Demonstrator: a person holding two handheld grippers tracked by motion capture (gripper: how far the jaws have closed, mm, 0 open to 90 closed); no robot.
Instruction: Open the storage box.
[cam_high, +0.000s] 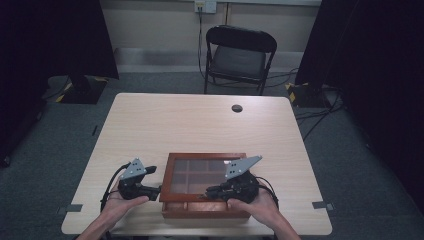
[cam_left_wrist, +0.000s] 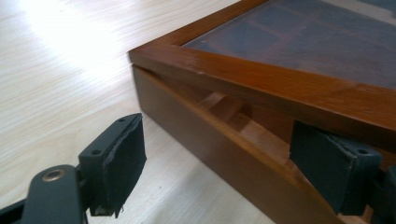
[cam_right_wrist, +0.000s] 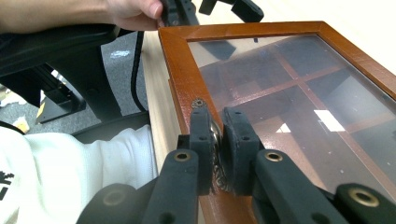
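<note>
The wooden box (cam_high: 205, 212) sits at the near edge of the bench (cam_high: 200, 125), right in front of the person, its long axis running left to right and its glass lid (cam_right_wrist: 299, 88) lying nearly flat. The hinge side is likely the far one, because the gap opens toward the person.

The right gripper (cam_right_wrist: 217, 140) is the one doing the work. Its jaws are clenched on a small metal knob (cam_right_wrist: 215, 135) at the middle of the lid's near rail, and in the high view it reaches in from the right front, hand low behind it. The lid is already cracked. In the left gripper view a thin wedge of daylight shows between lid and base at the left front corner, with the wooden dividers peeking through.

The left gripper (cam_left_wrist: 233, 154) waits at that corner, jaws spread wide. One pad (cam_left_wrist: 122, 163) hangs out over the bench, and the other pad (cam_left_wrist: 331, 163) is tucked against the box's front edge under the lid rail. It holds nothing.

So the lift looks set to go up and away from the person, with the right hand nearer the pull point and the left placed to steady the base.
</note>
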